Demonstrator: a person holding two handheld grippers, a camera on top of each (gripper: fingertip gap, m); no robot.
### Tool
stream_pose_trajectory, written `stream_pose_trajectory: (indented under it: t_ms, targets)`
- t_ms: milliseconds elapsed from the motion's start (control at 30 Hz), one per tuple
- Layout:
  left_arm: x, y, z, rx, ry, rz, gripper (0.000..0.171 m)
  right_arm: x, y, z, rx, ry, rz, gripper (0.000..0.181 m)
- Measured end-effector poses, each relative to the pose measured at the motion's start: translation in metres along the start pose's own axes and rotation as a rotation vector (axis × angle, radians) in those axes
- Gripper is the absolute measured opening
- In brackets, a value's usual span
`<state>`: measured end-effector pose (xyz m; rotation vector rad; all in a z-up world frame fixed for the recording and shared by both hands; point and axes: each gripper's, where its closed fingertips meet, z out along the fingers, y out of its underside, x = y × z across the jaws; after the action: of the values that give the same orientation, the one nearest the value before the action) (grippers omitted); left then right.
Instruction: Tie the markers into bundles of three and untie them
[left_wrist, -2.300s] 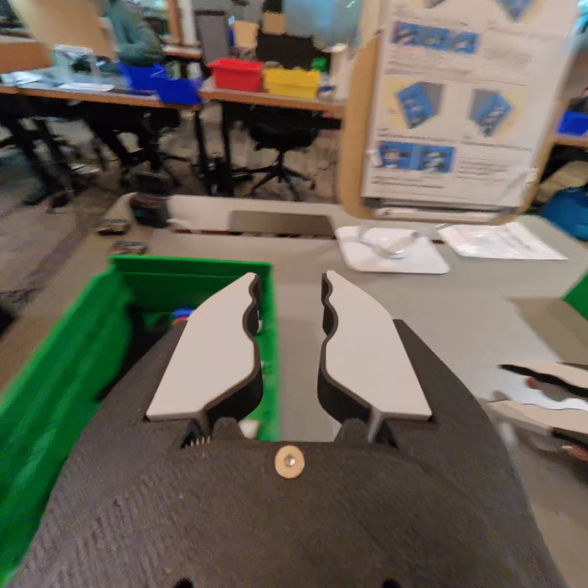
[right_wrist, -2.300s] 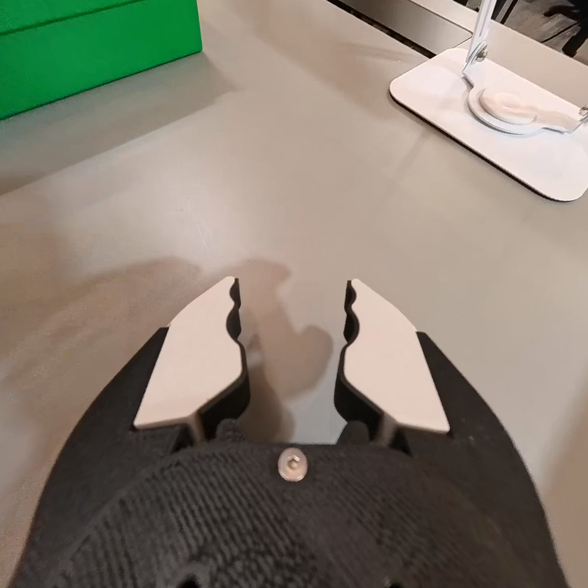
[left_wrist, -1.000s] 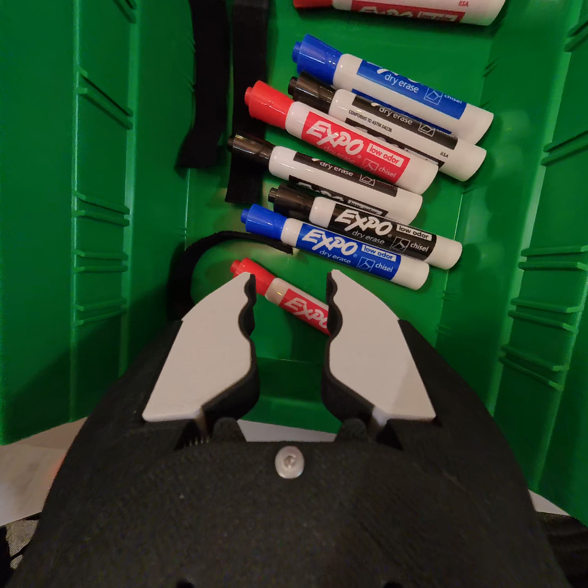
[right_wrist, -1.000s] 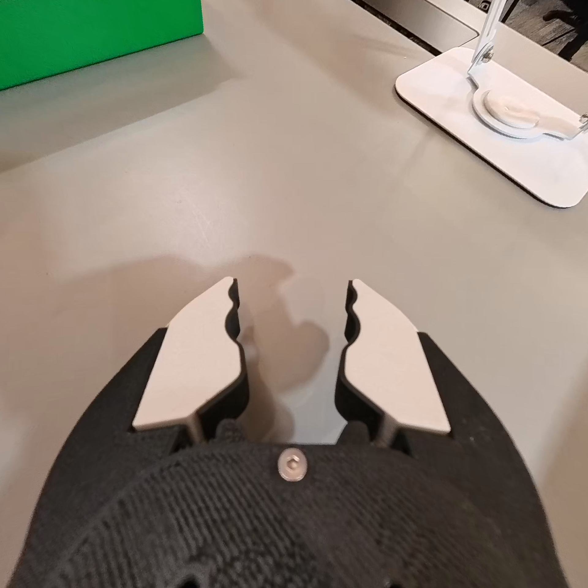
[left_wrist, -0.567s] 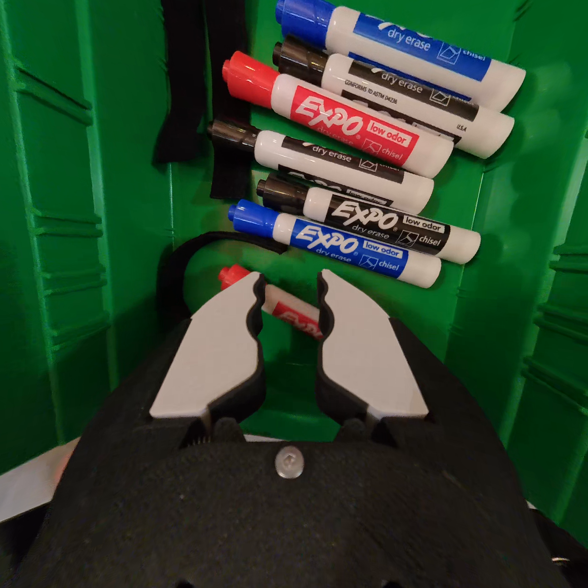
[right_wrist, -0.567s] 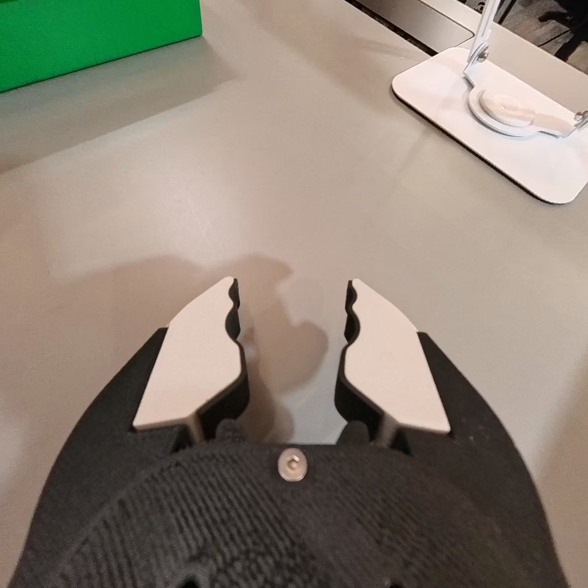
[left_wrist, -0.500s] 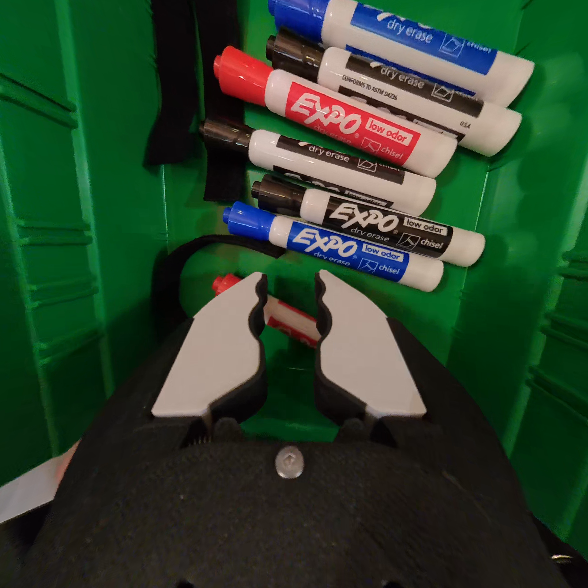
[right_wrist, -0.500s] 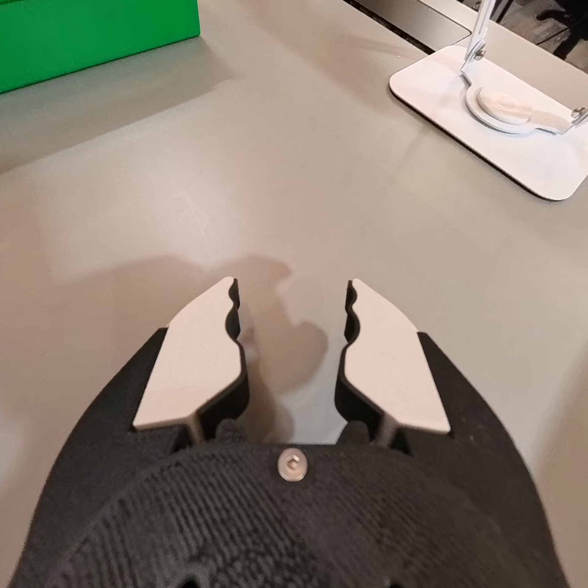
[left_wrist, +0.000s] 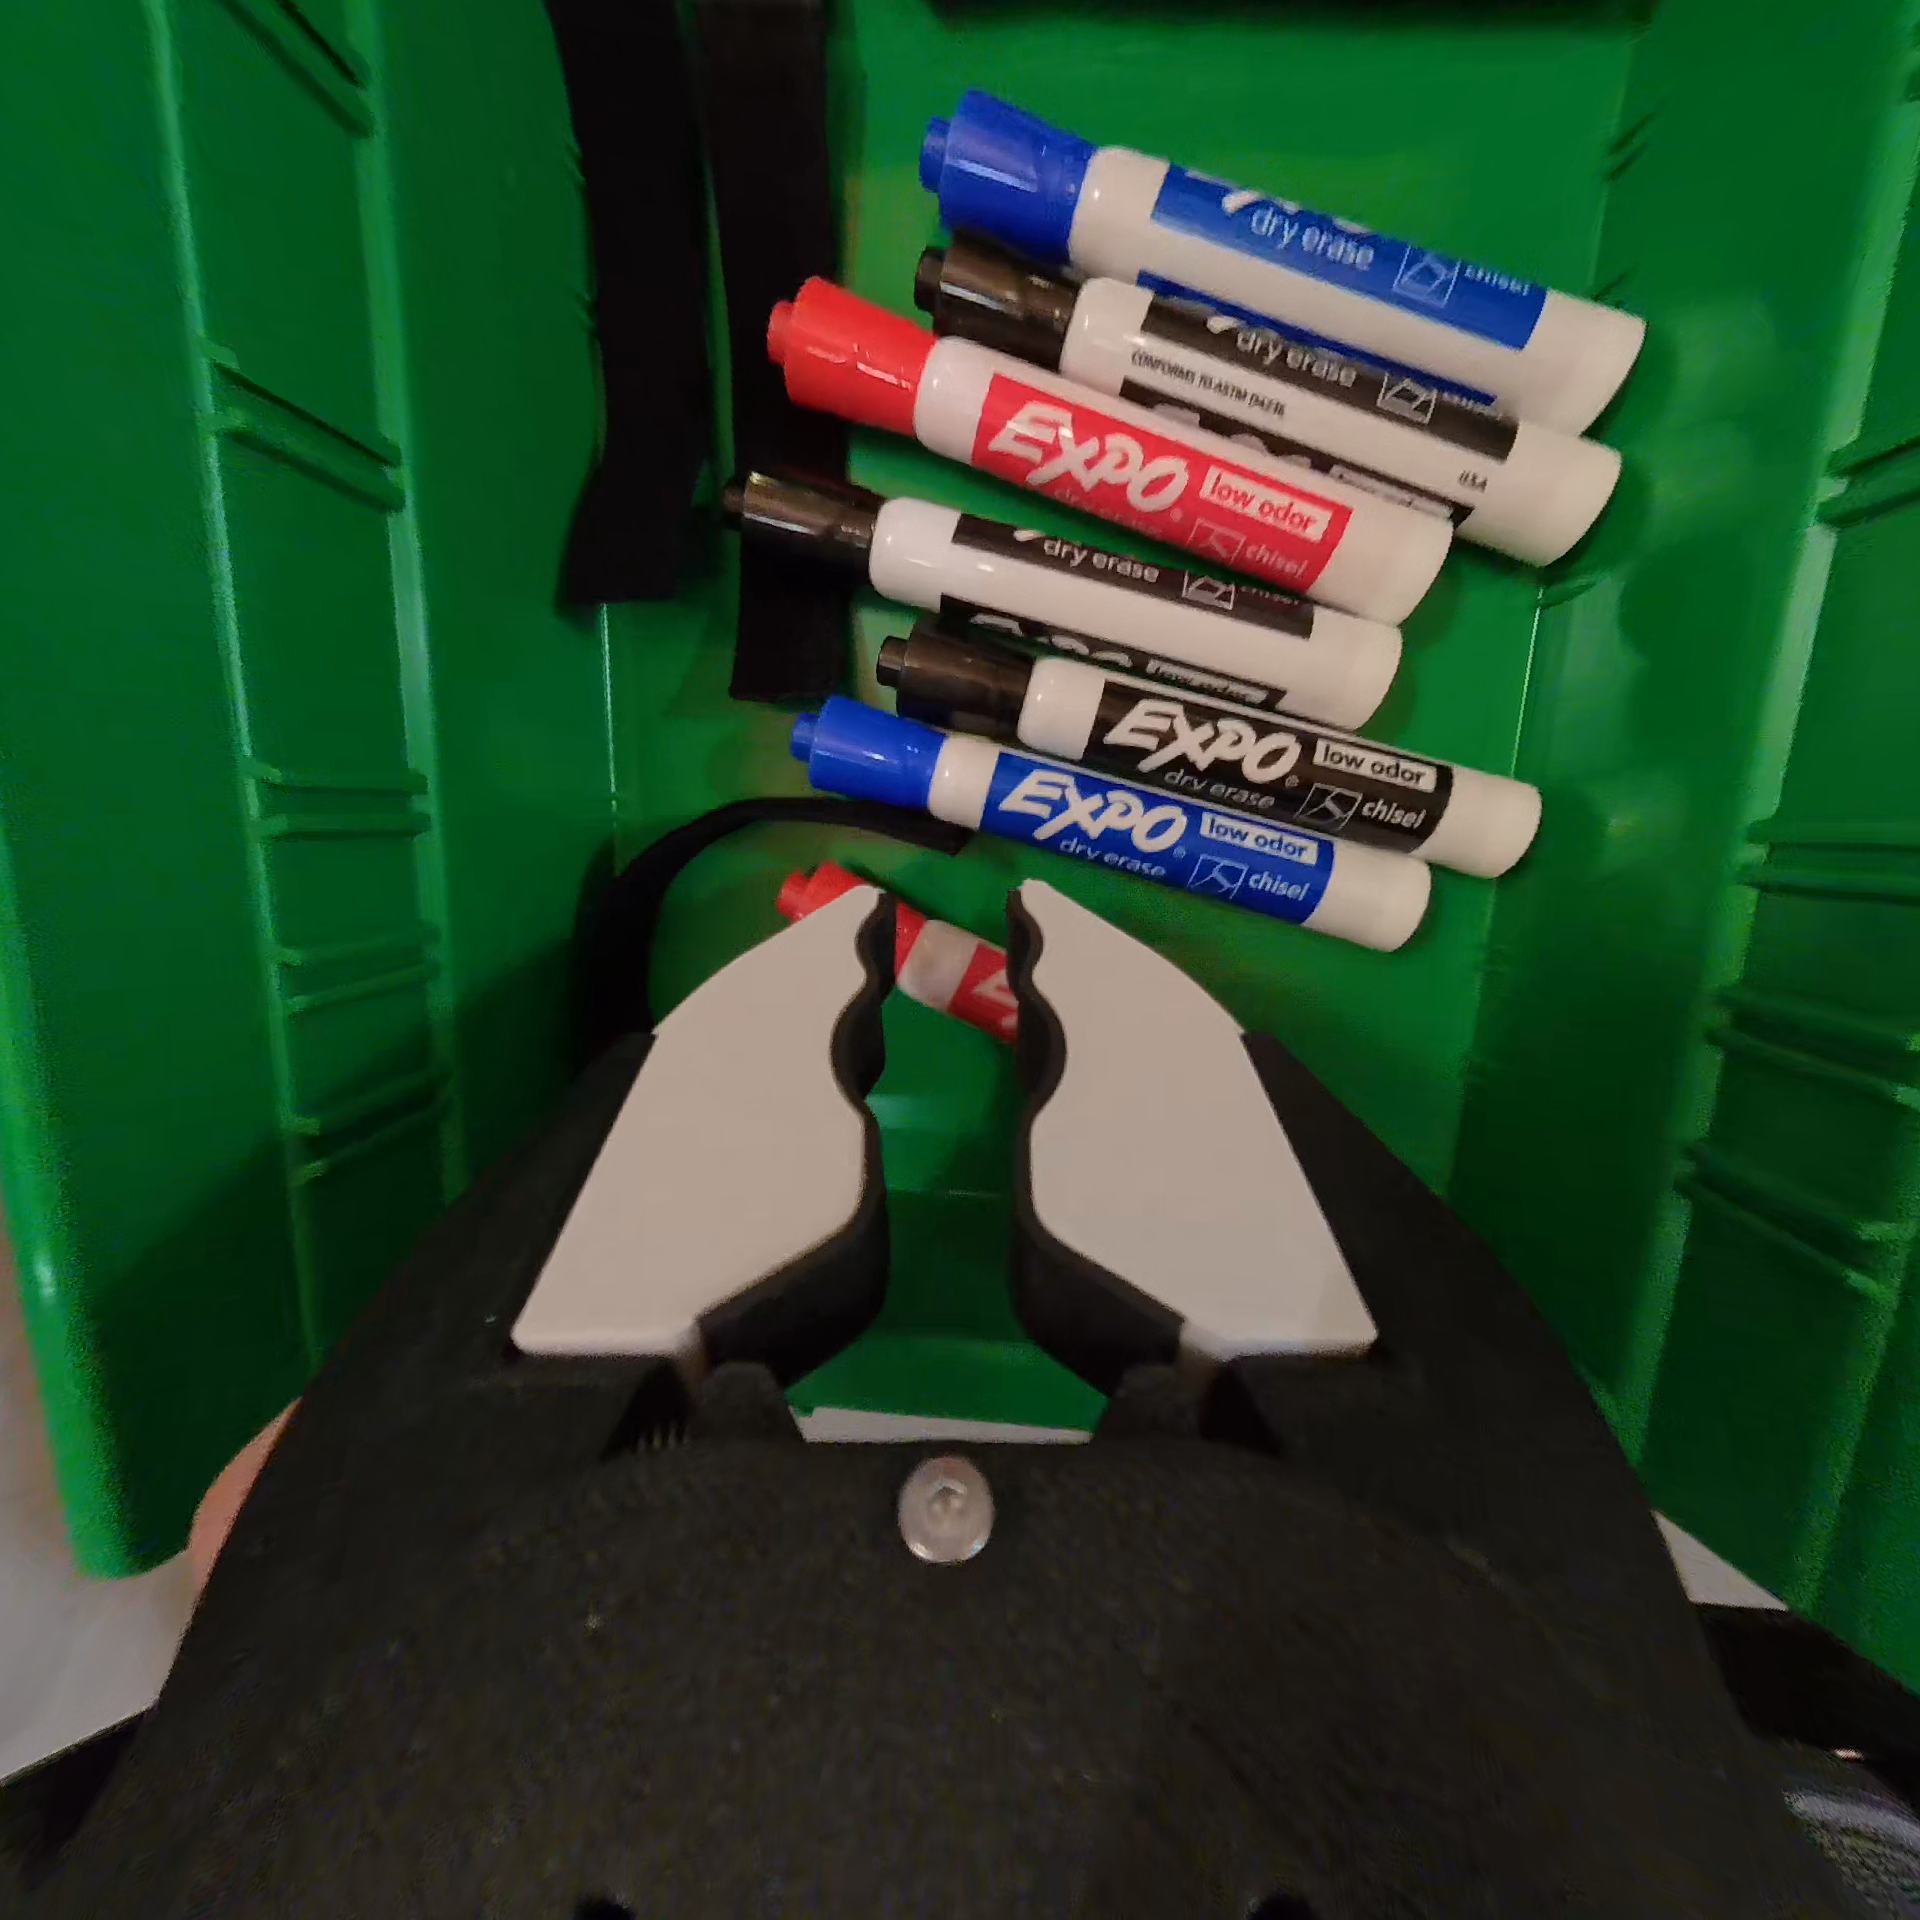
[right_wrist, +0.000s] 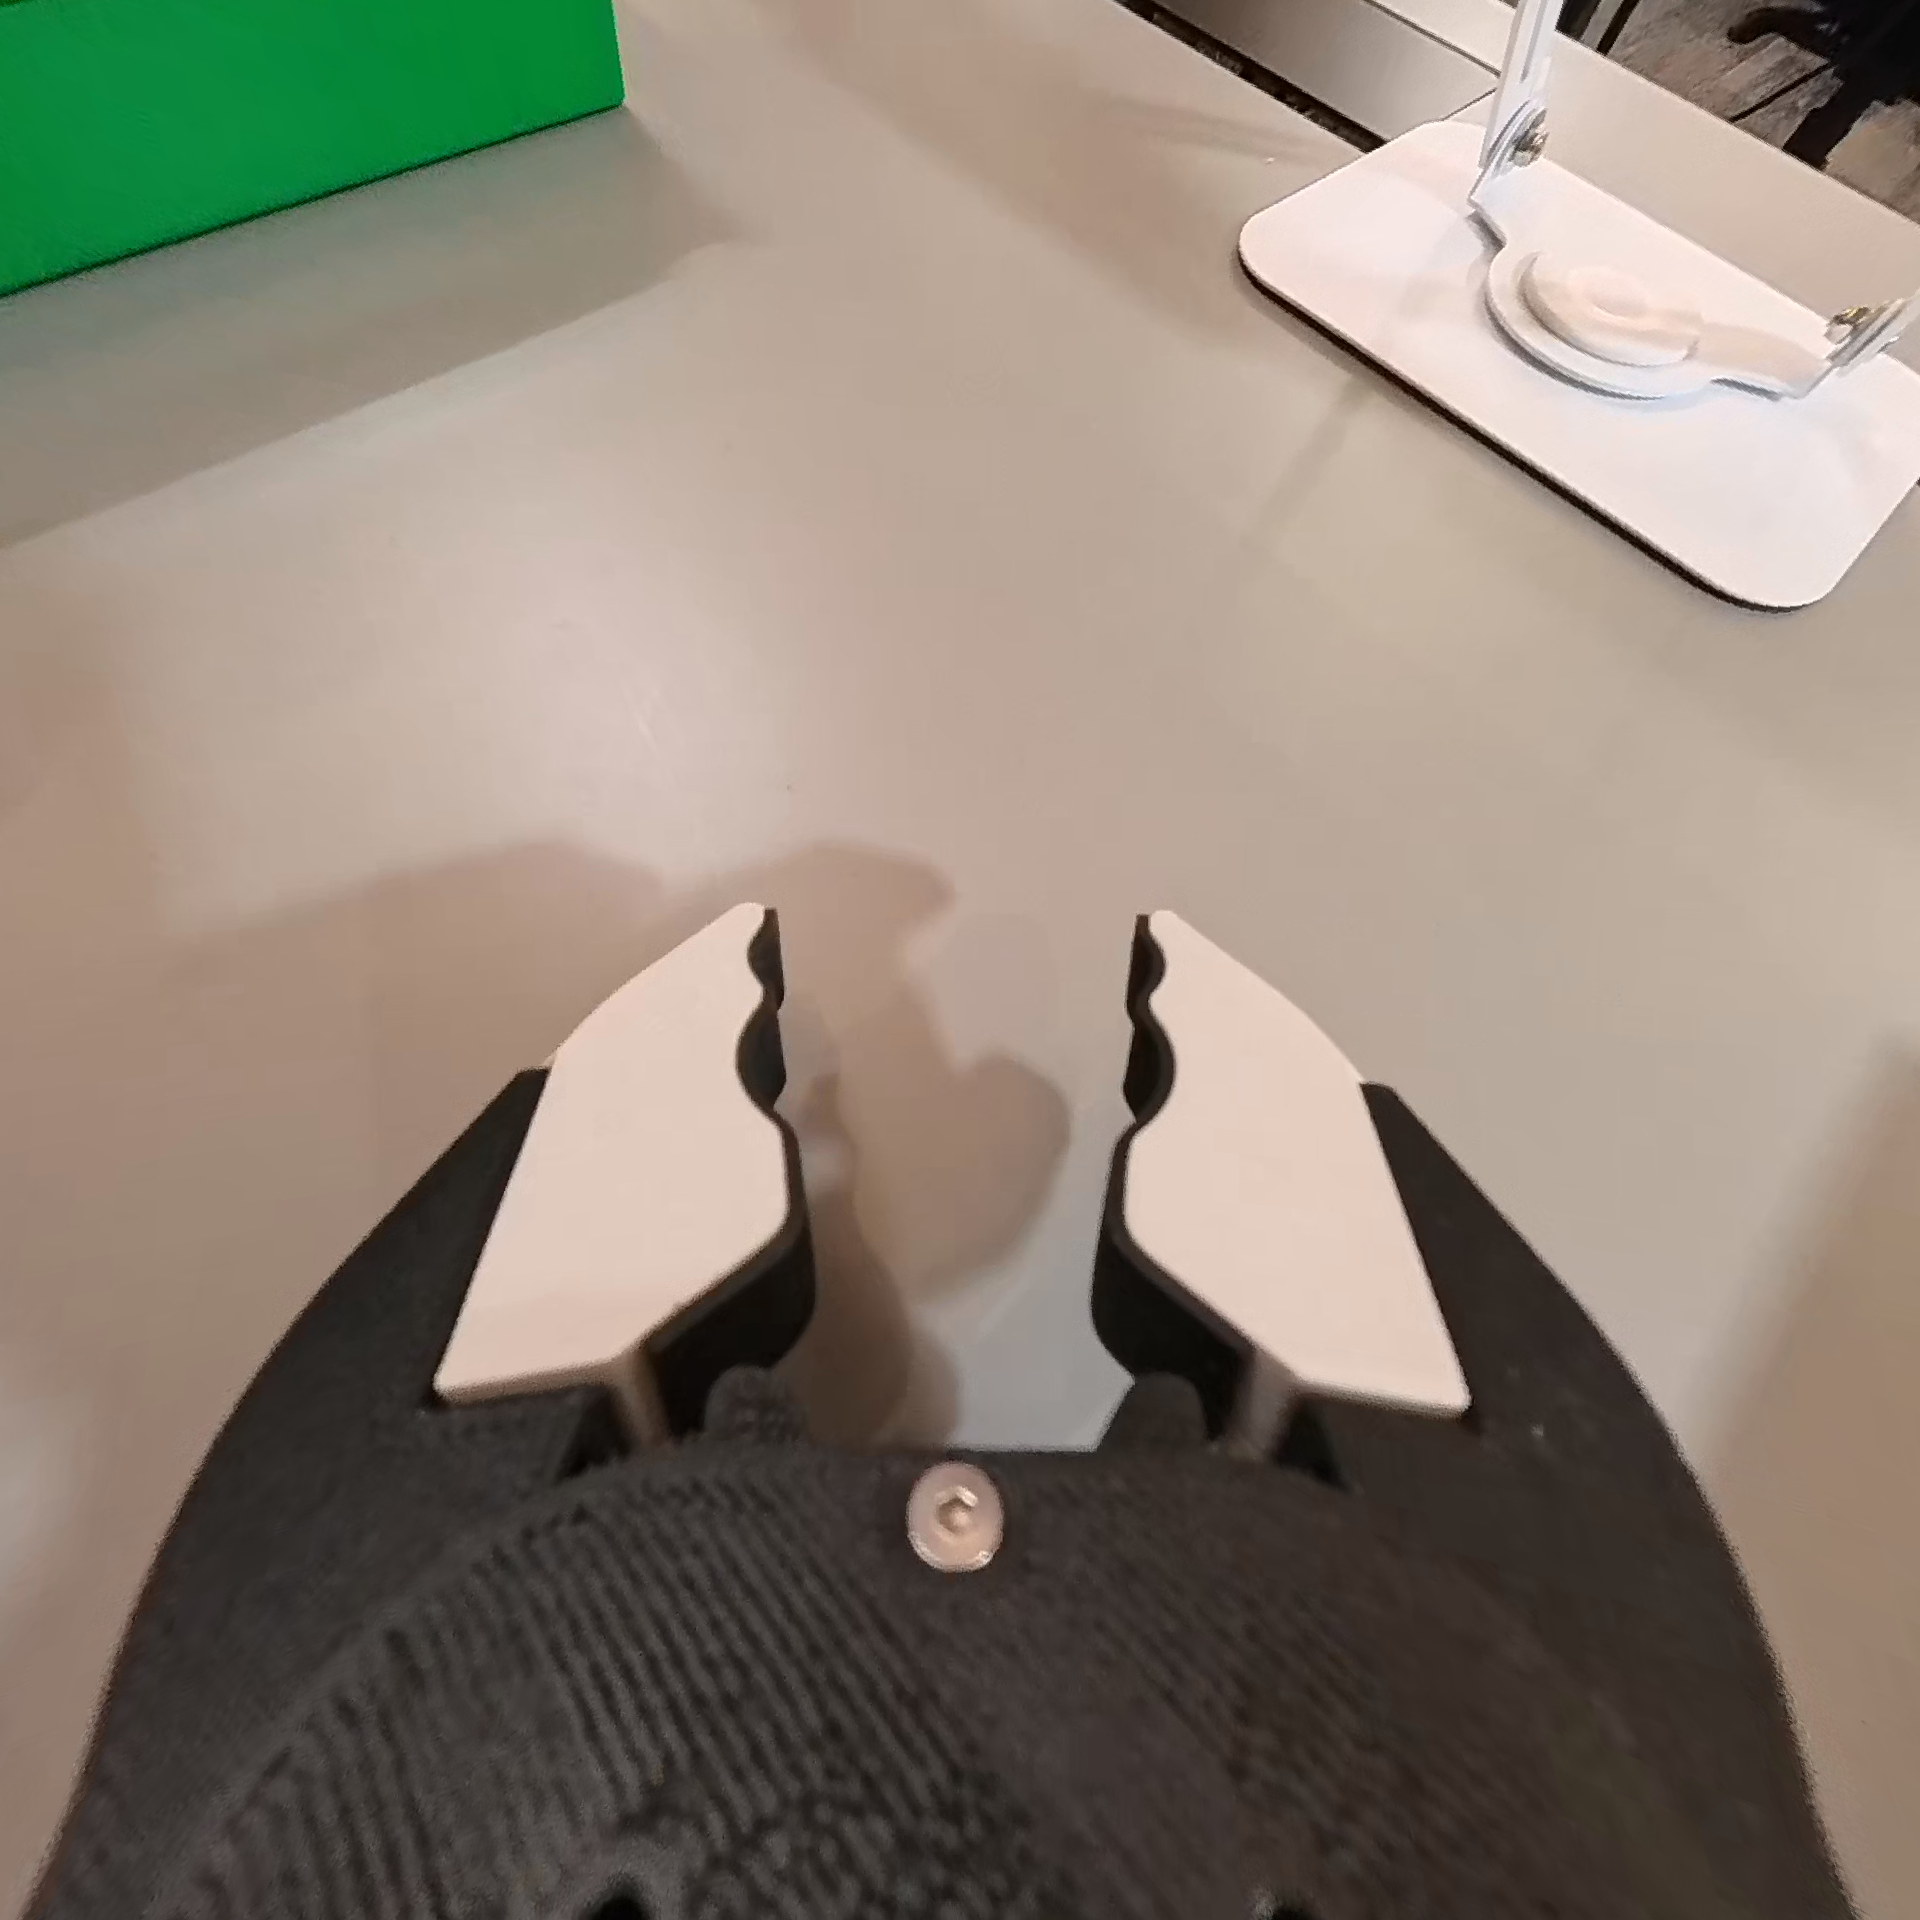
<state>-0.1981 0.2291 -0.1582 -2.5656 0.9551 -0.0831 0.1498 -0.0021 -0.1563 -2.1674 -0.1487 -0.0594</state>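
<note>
- The left gripper (left_wrist: 948, 940) is down inside the green bin (left_wrist: 312, 727), and its fingers are closed on the red marker (left_wrist: 951, 971) that lies nearest to the bin's front wall.
- The grip is on the marker's white barrel, just behind the red cap; I judge this place is chosen because the cap end is free, while the rest of the marker is hidden behind the right finger.
- Six more markers lie in a slanted row deeper in the bin; the blue marker (left_wrist: 1122, 831) is the closest one to the gripped marker.
- A black strap (left_wrist: 727, 831) curves from the bin's left wall and passes under the blue marker's cap. Two more straps (left_wrist: 774, 416) lie flat along the left wall, so the ties for the bundles wait in the same bin.
- The right gripper (right_wrist: 954, 971) hovers over the bare table (right_wrist: 935, 571), with its fingers wide apart and nothing between them. The bin's outer wall is far at the upper left there, and a white stand base (right_wrist: 1558, 416) is at the upper right.
- It seems the right gripper waits to receive or steady the markers on the table once they are lifted out. No bundle is made yet.
</note>
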Motion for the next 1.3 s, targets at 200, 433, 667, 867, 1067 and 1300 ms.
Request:
stream_pose_trajectory:
  t_ms: [200,433,667,867,1067,1300]
  targets:
    - [0.007,0.007,0.010,-0.044,0.013,0.032,0.028,-0.002,0.001,0.001,-0.010,0.003,-0.025,0.065]
    - [0.003,0.001,0.005,-0.023,-0.032,0.031,0.029,-0.002,0.001,0.001,-0.007,0.003,-0.021,0.065]
    - [-0.012,0.005,-0.011,-0.010,-0.071,0.024,0.043,-0.002,0.001,0.001,-0.009,0.000,-0.020,0.065]
    - [-0.004,0.016,0.006,-0.090,-0.057,0.053,0.047,-0.002,0.001,0.001,-0.009,0.002,-0.022,0.065]
    - [0.001,0.017,0.015,-0.096,-0.031,0.061,0.043,-0.002,0.001,0.001,-0.010,0.003,-0.022,0.065]
    - [0.009,0.012,0.015,-0.063,0.037,0.074,0.039,-0.002,0.001,0.001,-0.011,0.004,-0.023,0.065]
